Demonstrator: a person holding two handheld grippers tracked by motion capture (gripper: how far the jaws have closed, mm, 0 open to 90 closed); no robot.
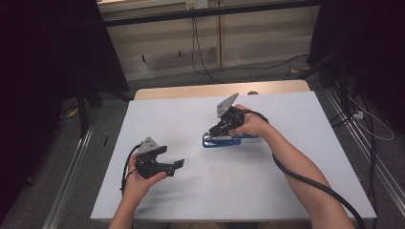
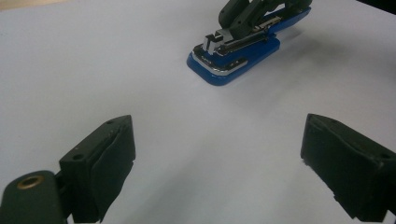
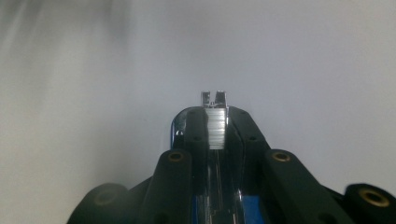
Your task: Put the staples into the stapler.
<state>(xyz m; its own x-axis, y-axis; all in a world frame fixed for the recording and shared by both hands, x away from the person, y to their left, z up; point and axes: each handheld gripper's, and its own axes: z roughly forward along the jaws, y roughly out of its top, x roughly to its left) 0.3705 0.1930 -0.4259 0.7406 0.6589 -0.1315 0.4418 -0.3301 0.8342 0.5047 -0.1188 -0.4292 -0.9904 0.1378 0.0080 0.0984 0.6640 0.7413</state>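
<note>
A blue stapler (image 1: 221,141) with a chrome staple channel lies near the middle of the white table (image 1: 286,171). My right gripper (image 1: 218,131) comes down on it from the right and is shut on the stapler's chrome channel (image 3: 217,127), with the blue base (image 3: 250,205) showing underneath. My left gripper (image 1: 173,156) is held at the table's front left, apart from the stapler, its jaws wide open with nothing between them. In the left gripper view the stapler (image 2: 233,63) lies ahead of the open left gripper (image 2: 217,154), with the right gripper (image 2: 240,21) on top of it.
A wooden strip (image 1: 191,90) borders the table's far edge. Beyond it, cables (image 1: 200,57) run over the floor by a pale wall. Dark curtains and metal rails (image 1: 71,167) flank both sides. Bare white surface surrounds the stapler.
</note>
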